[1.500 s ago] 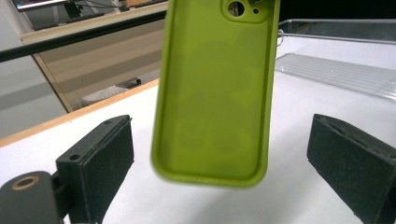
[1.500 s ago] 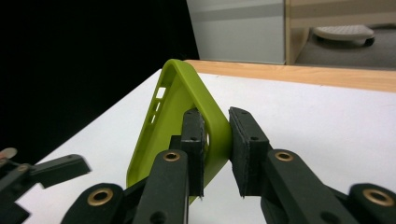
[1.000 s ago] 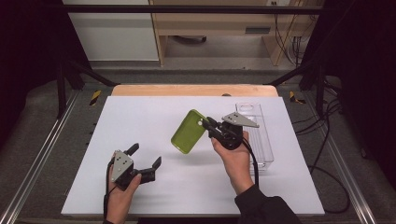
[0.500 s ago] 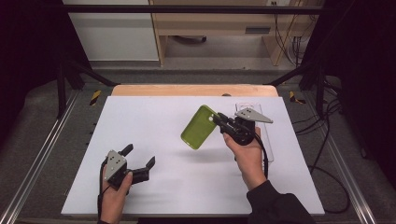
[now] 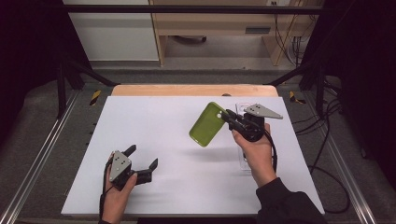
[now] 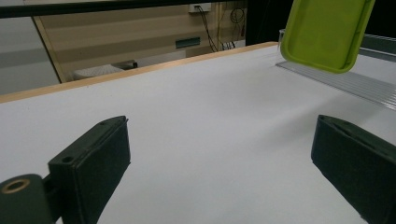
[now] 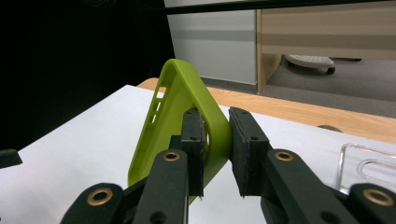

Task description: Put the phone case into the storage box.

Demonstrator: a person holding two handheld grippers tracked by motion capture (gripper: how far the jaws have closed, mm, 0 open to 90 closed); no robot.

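Note:
A lime green phone case hangs in the air over the white table, tilted. My right gripper is shut on its edge at the right of the table. In the right gripper view the two black pads pinch the wall of the green phone case. My left gripper rests low at the front left, open, with nothing between its jaws. From the left gripper view the green case floats at the upper right, far beyond the wide-apart left gripper.
A clear plastic phone case lies flat on the table under the right hand, also seen as the clear case. A wooden table edge runs along the back. Black frame posts and cables stand at the sides.
The right hand has carried the green case to the right and a little up. The left hand has stayed where it was.

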